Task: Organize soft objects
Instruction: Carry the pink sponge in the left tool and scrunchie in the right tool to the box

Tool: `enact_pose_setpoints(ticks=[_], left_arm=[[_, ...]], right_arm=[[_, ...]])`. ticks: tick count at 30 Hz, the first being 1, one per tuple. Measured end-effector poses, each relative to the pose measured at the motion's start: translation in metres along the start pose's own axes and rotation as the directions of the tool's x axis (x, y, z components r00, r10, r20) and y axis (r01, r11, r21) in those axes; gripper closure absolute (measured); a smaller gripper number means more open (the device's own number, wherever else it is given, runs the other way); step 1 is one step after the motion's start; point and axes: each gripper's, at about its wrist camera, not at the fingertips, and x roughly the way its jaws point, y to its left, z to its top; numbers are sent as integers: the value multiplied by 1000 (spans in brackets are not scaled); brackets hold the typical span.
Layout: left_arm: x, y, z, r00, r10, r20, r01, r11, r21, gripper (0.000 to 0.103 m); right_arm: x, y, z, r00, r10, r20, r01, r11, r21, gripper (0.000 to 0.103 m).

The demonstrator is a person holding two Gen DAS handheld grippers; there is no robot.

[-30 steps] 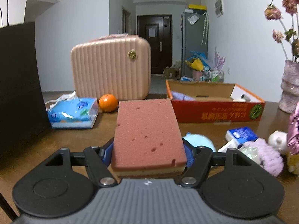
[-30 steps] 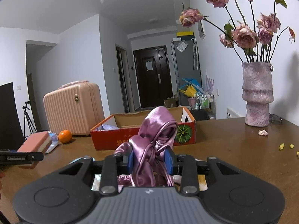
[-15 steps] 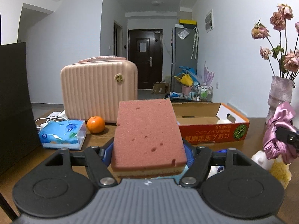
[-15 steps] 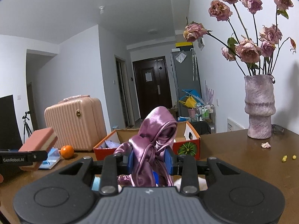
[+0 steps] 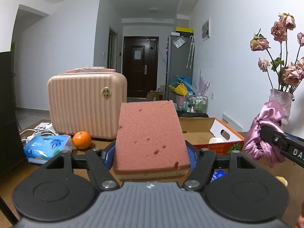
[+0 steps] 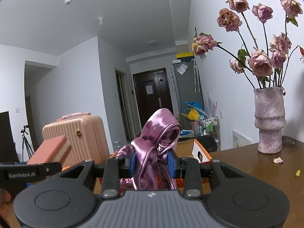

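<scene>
A pink sponge (image 5: 150, 134) with a tan underside lies flat between my left gripper's (image 5: 151, 153) blue pads, which press on its two sides. It is held up above the table. My right gripper (image 6: 153, 161) is shut on a bunch of shiny purple satin cloth (image 6: 157, 138), also lifted off the table. In the left wrist view the purple cloth (image 5: 266, 133) and the right gripper show at the right edge. In the right wrist view the sponge (image 6: 50, 149) and the left gripper appear at the left. An orange cardboard box (image 5: 214, 138) stands open ahead, between the two.
A pink ribbed suitcase (image 5: 86, 104) stands at the back left, with an orange (image 5: 82, 139) and a blue tissue pack (image 5: 47, 148) before it. A purple vase (image 6: 269, 121) of dried roses stands at the right. A black panel (image 5: 7, 114) borders the left.
Both grippers have risen with their loads and tilted upward, so the table items sank in view. The sponge and the purple cloth stay gripped as before.
</scene>
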Motion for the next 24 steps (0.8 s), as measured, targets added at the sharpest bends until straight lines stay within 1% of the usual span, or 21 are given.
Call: enact_pose_setpoints(ticks=[14, 18, 24], left_arm=[[45, -11, 17, 1000, -13, 11, 13, 1000, -14, 32], [60, -12, 21, 1000, -6, 13, 6, 1000, -25, 32], [80, -15, 28, 1000, -6, 17, 7, 999, -34, 32]], right_arm=[[50, 0, 9, 1000, -16, 5, 16, 1000, 13, 71], [64, -3, 13, 1000, 4, 2, -4, 1000, 28, 71], [85, -2, 18, 1000, 5, -3, -5, 1000, 23, 71]])
